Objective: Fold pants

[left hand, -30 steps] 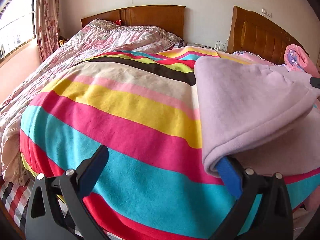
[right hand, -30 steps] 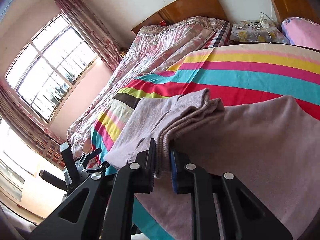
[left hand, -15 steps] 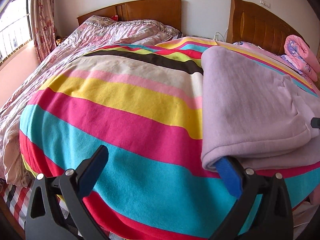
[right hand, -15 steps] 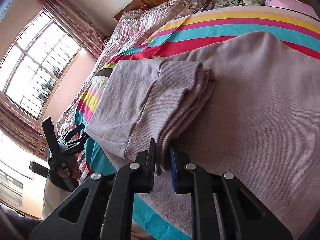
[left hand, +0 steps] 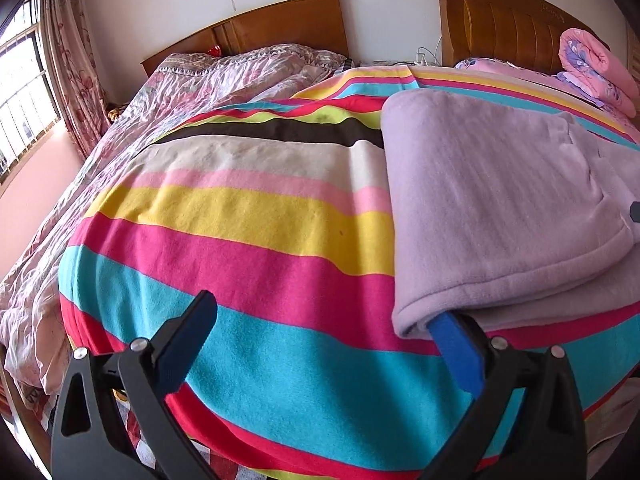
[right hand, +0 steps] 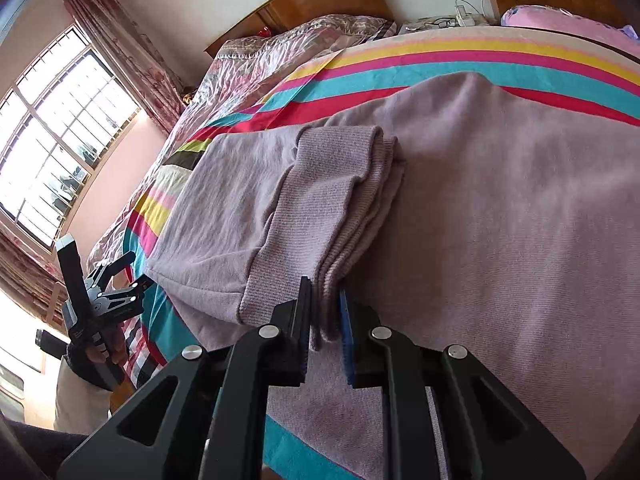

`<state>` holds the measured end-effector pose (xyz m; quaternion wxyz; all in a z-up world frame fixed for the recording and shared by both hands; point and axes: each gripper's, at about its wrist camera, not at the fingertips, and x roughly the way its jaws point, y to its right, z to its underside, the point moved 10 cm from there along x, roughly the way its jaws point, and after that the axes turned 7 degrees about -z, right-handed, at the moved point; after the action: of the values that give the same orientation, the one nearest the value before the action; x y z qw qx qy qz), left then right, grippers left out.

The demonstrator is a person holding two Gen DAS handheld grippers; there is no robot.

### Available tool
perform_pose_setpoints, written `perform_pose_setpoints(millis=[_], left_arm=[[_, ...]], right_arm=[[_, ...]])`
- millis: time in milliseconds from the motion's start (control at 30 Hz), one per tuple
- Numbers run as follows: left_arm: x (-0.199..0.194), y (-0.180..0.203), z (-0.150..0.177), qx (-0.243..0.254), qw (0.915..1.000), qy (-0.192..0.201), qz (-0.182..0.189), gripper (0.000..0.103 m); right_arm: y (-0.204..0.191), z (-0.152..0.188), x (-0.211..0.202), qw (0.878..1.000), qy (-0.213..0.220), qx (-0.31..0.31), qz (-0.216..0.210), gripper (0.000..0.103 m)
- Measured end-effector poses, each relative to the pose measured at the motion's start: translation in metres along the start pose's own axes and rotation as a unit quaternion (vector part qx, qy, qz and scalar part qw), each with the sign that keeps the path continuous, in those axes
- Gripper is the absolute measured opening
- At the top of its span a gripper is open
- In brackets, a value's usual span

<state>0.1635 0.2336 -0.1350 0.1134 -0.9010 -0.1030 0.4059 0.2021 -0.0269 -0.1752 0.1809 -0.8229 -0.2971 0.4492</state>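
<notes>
The lilac pants (left hand: 492,216) lie folded over on the striped blanket (left hand: 240,240), at the right of the left wrist view. My left gripper (left hand: 324,320) is open wide; its right finger (left hand: 452,344) sits under the pants' near folded corner. In the right wrist view the pants (right hand: 500,220) fill the middle, with the ribbed cuffs (right hand: 344,200) laid on top. My right gripper (right hand: 325,304) is shut on the cuff edge, close to the fabric below. The left gripper also shows at the far left of the right wrist view (right hand: 116,276).
A pink quilted duvet (left hand: 208,84) lies on the left bed by the window (right hand: 56,140). Two wooden headboards (left hand: 280,28) stand against the back wall. A rolled pink quilt (left hand: 592,68) sits at the far right. A nightstand with cables (right hand: 440,22) stands between the beds.
My right gripper has carried the cuffs down and laid the lifted pants flat onto the lower layer. My left gripper has stayed open at the fold corner.
</notes>
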Motion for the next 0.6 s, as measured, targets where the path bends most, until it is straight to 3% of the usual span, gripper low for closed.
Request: perform_pose_setpoints(millis=[100,300,367,433,467,533,600], left_arm=[[-0.002,0.002,-0.002,0.019,0.9997,0.001,-0.015,0.102],[0.001,-0.001,0.003,0.01,0.9997,-0.022,0.0,0.102],[-0.006,-0.001,0.01,0.044,0.9983,-0.038,0.001,0.102],[-0.017,-0.008,0.019,0.095,0.9936,-0.053,-0.028,0.102],[-0.025,-0.016,0.016,0.102,0.9928,-0.05,-0.038,0.102],[-0.051,-0.029,-0.007,0.073,0.9969,-0.02,-0.022,0.102],[-0.078,-0.031,-0.051,0.027,0.9989,0.037,0.011,0.101]], right_arm=[[-0.004,0.0,-0.007,1.0,0.006,-0.007,-0.002,0.015],[0.007,0.011,0.006,1.0,-0.014,0.006,-0.015,0.017],[0.004,0.01,0.001,1.0,-0.022,-0.006,-0.004,0.031],[-0.001,0.002,-0.011,0.999,-0.011,-0.032,0.013,0.058],[-0.003,-0.004,-0.02,0.999,0.003,-0.044,0.018,0.063],[-0.009,-0.02,-0.033,0.996,0.027,-0.074,0.028,0.066],[-0.014,-0.036,-0.034,0.993,0.035,-0.11,0.038,0.066]])
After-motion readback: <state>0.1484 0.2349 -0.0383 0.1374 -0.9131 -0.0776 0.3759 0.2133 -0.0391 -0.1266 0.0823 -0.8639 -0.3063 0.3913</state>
